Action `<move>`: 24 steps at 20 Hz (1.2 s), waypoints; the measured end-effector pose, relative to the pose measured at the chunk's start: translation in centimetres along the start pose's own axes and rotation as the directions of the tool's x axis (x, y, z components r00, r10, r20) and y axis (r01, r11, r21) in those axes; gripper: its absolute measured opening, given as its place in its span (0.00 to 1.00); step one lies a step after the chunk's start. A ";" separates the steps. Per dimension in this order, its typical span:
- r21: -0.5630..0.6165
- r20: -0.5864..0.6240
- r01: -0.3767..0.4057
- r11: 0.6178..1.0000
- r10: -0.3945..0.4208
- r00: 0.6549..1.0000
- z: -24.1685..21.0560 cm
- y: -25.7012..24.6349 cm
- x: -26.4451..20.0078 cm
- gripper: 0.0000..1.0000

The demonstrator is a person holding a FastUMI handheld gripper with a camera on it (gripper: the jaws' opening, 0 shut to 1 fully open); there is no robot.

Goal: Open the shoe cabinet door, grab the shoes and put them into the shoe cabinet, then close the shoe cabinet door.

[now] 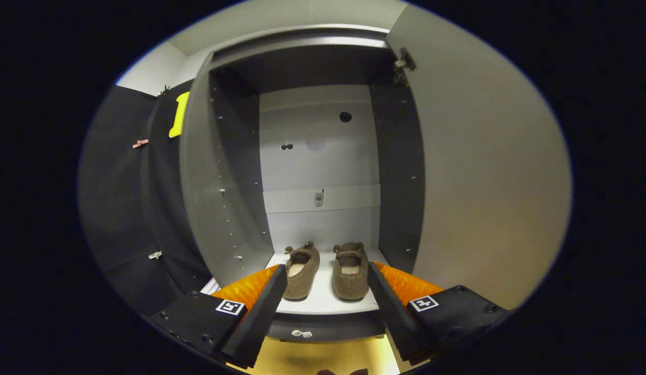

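The gripper (327, 284) is seen nearest, its two fingers (260, 312) spread wide apart with nothing held between them. Small square marker tags are seen on the finger bodies. Below the fingers a yellowish floor (323, 359) is seen.

Just ahead of the fingertips, and framed between them, a pair of brown fuzzy slippers (327, 271) is found on the white bottom shelf (323, 302) of the shoe cabinet (323, 156). The slippers are laid side by side, slightly apart, heels toward the gripper and toes toward the back panel; no contact with the fingers is seen. On the dark plinth (328, 328) beneath the shelf edge, two small pale stickers (302, 333) are seen.

The cabinet stands open. Its right door (484, 182) is swung out wide, a hinge (404, 63) being visible at its upper inner corner. The left door (198, 182) is swung open as well, edge-on. Dark side walls with rows of small holes are seen within, and a pale back panel (317, 151) with a lighter horizontal rail carrying a small fitting (318, 198).

Beyond the left door, the dark booth wall (119, 182) is seen.
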State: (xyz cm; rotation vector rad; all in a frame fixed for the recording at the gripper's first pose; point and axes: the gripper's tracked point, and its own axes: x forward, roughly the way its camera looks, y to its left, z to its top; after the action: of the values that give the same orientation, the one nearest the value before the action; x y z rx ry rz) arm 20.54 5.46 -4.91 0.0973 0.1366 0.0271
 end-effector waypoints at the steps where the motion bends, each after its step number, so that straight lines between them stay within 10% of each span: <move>1: -0.004 0.002 -0.009 1.000 0.009 1.000 -0.5 0.0 -1.6 0.99; 14: -0.026 -0.058 0.008 1.000 -0.009 0.998 -8.5 -6.6 -24.1 0.98; 24: 0.037 -0.062 0.208 0.977 -0.205 0.977 -3.4 -22.9 -28.3 0.98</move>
State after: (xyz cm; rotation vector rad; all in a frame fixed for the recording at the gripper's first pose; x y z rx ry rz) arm -7.50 -17.95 -6.67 0.1255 0.2050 -0.1810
